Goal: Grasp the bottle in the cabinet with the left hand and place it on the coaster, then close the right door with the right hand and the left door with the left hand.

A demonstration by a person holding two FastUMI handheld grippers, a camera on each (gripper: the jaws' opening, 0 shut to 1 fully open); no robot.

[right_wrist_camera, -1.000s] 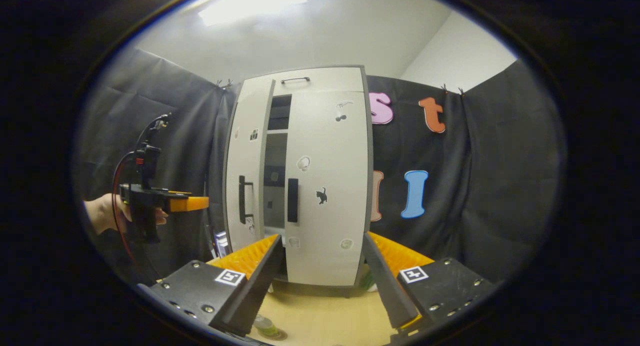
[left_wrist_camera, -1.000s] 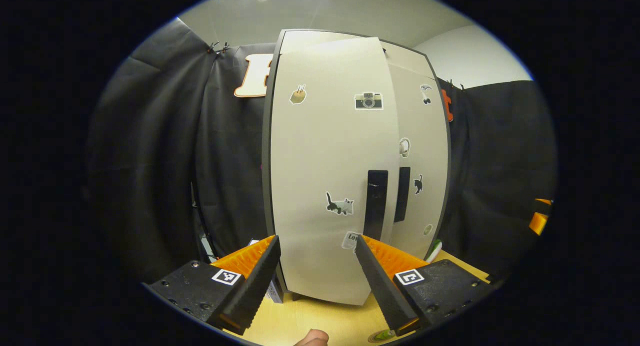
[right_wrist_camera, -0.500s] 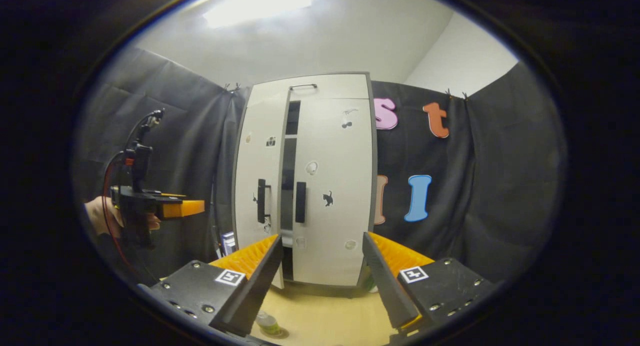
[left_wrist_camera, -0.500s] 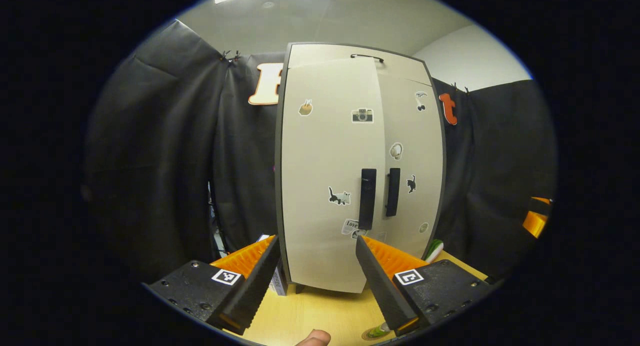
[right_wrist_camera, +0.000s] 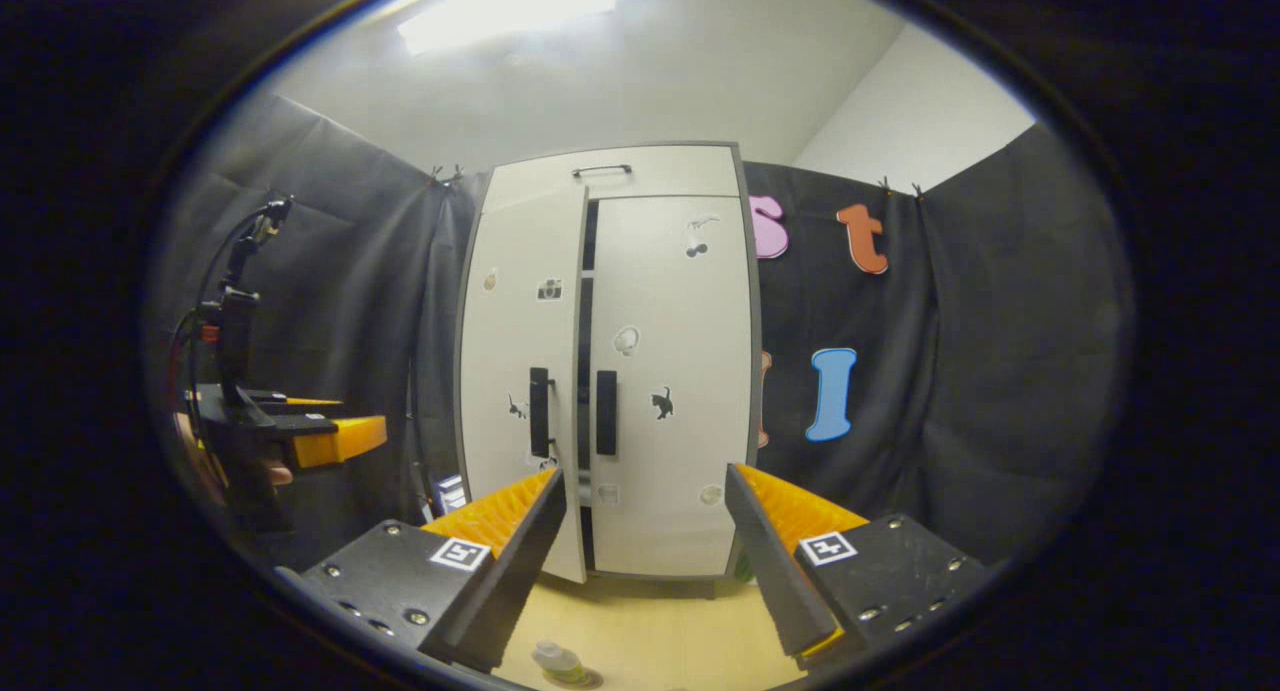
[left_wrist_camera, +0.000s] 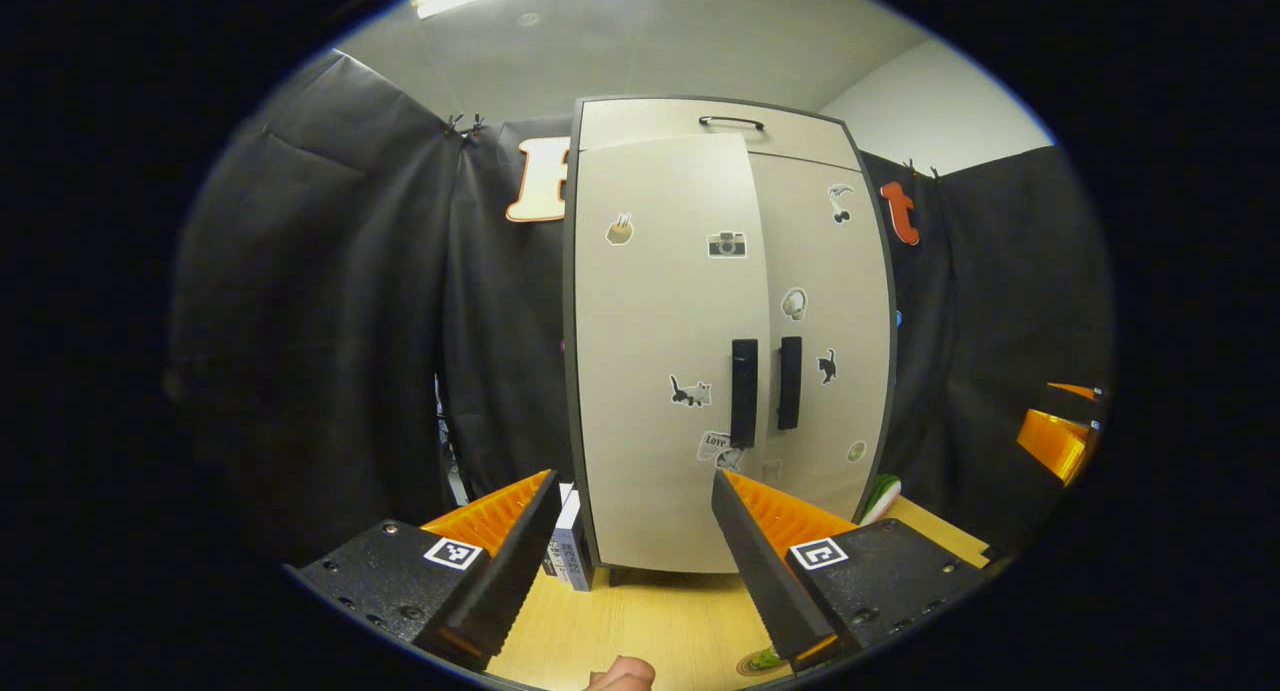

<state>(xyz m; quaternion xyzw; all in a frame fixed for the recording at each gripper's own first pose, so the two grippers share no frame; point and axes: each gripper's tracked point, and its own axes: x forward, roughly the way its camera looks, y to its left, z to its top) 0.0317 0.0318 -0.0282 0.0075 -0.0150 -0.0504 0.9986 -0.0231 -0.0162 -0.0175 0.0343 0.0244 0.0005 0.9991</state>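
The pale cabinet [left_wrist_camera: 660,301] stands on the wooden table. Its right door [right_wrist_camera: 670,371] is flush. In the right gripper view the left door [right_wrist_camera: 520,371] stands a crack ajar, with a thin dark gap beside the two black handles [right_wrist_camera: 540,411]. The small green bottle [right_wrist_camera: 560,661] stands on the table in front, and it shows on the coaster [left_wrist_camera: 750,664] by my left fingers. My left gripper [left_wrist_camera: 630,571] is open and empty, back from the left door. It also shows off to the left of the cabinet [right_wrist_camera: 330,439]. My right gripper [right_wrist_camera: 645,571] is open and empty, facing the doors.
A small box [left_wrist_camera: 570,551] leans at the cabinet's left foot. A green and white object [left_wrist_camera: 880,496] lies at its right foot. Black cloth walls close in behind and on both sides. A thumb [left_wrist_camera: 620,676] shows at the bottom edge.
The left door has swung from well ajar to nearly flush. My left gripper has drawn back from the cabinet, which looks smaller now. The right gripper has barely moved.
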